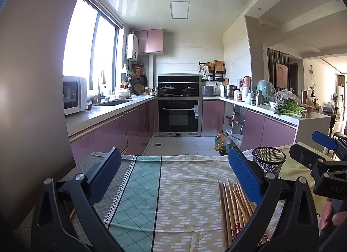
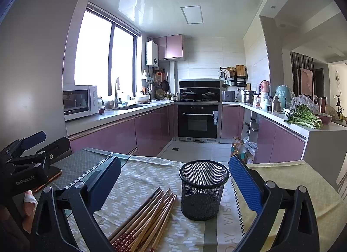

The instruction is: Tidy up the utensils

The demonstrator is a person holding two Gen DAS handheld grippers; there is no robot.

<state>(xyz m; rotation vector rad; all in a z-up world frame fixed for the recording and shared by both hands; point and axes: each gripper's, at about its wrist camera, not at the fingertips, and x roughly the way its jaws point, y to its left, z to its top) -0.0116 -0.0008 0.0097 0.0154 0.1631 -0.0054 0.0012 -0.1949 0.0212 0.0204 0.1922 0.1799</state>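
Black mesh pen cup (image 2: 203,189) standing upright on a patchwork tablecloth (image 2: 151,176), empty as far as can be seen. Just left of the cup, a bundle of wooden chopsticks (image 2: 147,215) lying flat, fanned, tips toward the cup, patterned ends nearest the camera. Right gripper (image 2: 175,184) spread wide around the cup, touching neither cup nor chopsticks. Far left of the cup, left gripper (image 2: 35,143) also spread, nothing between its fingers. Beyond the cup, oven (image 2: 198,121) and pink cabinets (image 2: 121,135).

low tabletop views, facing kitchen, shared chopsticks (image 1: 233,206)
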